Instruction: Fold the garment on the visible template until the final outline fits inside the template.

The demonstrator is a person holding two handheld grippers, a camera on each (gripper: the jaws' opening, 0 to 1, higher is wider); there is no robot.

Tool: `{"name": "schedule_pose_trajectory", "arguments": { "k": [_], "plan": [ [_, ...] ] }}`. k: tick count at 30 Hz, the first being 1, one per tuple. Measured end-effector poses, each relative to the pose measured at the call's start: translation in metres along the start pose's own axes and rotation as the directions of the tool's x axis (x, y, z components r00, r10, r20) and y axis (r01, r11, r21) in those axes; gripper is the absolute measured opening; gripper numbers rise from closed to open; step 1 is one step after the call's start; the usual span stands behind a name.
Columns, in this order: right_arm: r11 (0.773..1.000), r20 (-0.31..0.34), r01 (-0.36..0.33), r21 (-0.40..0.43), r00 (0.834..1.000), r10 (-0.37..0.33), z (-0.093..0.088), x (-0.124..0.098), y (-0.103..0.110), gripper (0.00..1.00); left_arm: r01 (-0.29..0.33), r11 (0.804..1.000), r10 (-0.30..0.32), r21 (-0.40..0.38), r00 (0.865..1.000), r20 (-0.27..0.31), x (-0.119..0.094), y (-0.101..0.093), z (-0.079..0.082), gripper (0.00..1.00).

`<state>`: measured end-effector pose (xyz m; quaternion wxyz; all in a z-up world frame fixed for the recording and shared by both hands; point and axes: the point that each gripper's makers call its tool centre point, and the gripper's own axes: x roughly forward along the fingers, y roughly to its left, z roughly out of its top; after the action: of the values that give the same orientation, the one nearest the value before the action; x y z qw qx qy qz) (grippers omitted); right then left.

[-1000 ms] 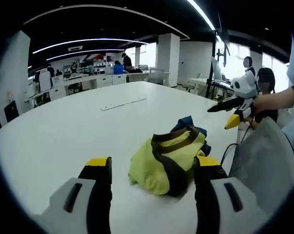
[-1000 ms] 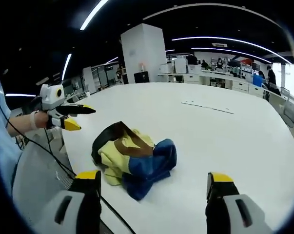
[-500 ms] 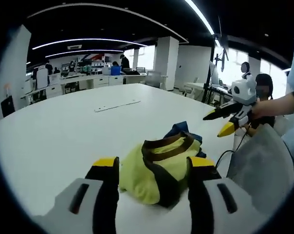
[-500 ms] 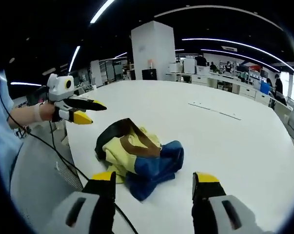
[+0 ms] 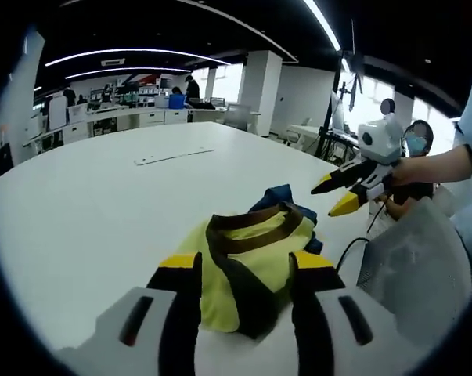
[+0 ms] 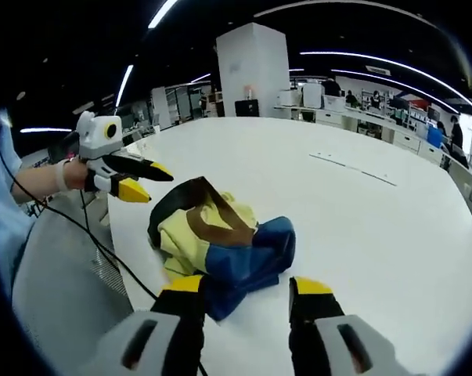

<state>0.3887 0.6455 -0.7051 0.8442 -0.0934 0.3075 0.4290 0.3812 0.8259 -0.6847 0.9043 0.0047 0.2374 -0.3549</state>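
Garment (image 5: 251, 254) in yellow, brown and blue lies crumpled in a heap near the edge of a large white table (image 5: 87, 204) in an open-plan office. In the left gripper view, the left gripper (image 5: 247, 270) hovers low over the heap, its yellow-tipped jaws apart with the yellow fabric and brown collar band between them, while the right gripper (image 5: 341, 188) hangs above the table edge to the right, held by a person's hand (image 5: 412, 168). In the right gripper view, the right gripper (image 6: 243, 291) sits with jaws apart just before the garment's (image 6: 220, 243) blue part, and the left gripper (image 6: 134, 178) points in from the left, its jaws apart. A black cable (image 6: 87, 235) trails across the person's grey lap. A flat white strip (image 5: 174, 156) lies farther out on the table.
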Motion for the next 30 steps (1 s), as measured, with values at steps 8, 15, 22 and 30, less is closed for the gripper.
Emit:
{"name": "schedule_pose_trajectory", "arguments": {
  "k": [8, 15, 22, 30],
  "plan": [
    [0.998, -0.001, -0.039, 0.049, 0.999, 0.039, -0.005, 0.007, 0.004, 0.24, 0.001, 0.999, -0.003, -0.044, 0.999, -0.046, 0.002, 0.004, -0.016, 0.36],
    [0.997, -0.008, -0.058, 0.057, 0.998, 0.058, -0.009, 0.01, 0.009, 0.18, -0.007, 0.997, 0.003, -0.081, 0.999, -0.052, 0.001, 0.004, -0.021, 0.28],
    [0.996, -0.023, -0.068, 0.06, 0.997, 0.07, -0.016, 0.014, 0.008, 0.11, 0.003, 0.995, -0.01, -0.102, 0.998, -0.061, 0.004, 0.002, -0.024, 0.24],
    [0.993, 0.008, -0.084, 0.078, 0.996, 0.084, -0.013, 0.021, 0.011, 0.1, -0.002, 0.99, -0.009, -0.141, 0.997, -0.077, 0.011, 0.005, -0.026, 0.19]
  ]
}}
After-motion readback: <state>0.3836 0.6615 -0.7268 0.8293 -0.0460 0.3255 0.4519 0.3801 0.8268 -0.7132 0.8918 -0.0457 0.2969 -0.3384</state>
